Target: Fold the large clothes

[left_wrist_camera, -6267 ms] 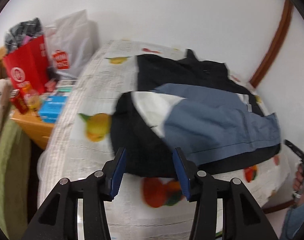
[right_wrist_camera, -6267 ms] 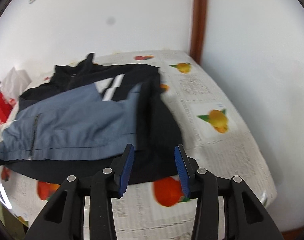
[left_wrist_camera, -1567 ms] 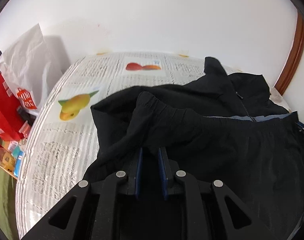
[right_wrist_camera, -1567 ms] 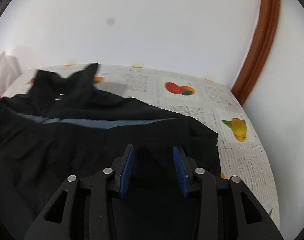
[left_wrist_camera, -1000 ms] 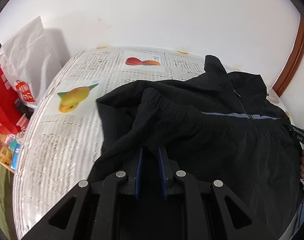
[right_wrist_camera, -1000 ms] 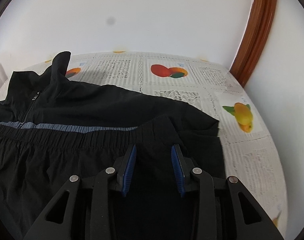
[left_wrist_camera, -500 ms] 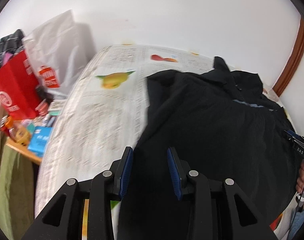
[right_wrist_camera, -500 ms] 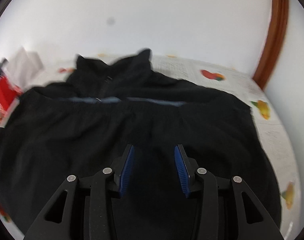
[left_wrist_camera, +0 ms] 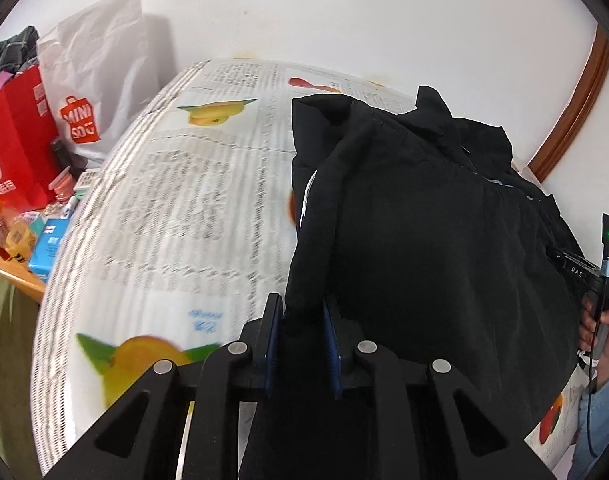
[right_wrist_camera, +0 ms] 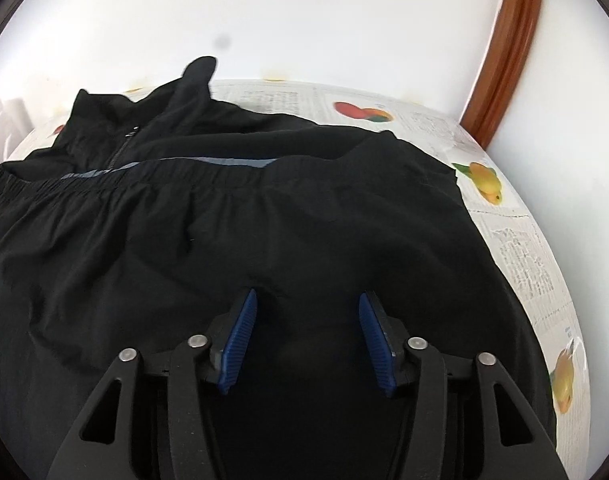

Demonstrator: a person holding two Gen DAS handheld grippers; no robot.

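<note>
Jacket point(right_wrist_camera: 304, 220): black, folded on printed tablecloth point(left_wrist_camera: 176, 200), long axis crosswise to both grippers.
Left gripper point(left_wrist_camera: 301, 328): just closing, clamped on left fold edge.
Right gripper point(right_wrist_camera: 307, 332): just opening, pads clear, over right half.

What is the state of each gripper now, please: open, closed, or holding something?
Left gripper: jaws just closing, clamped on a fold of the black jacket.
Right gripper: jaws just opening, wide apart above the jacket, gripping nothing.

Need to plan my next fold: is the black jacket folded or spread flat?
Folded: the black jacket has its elastic hem doubled up near the collar.
</note>
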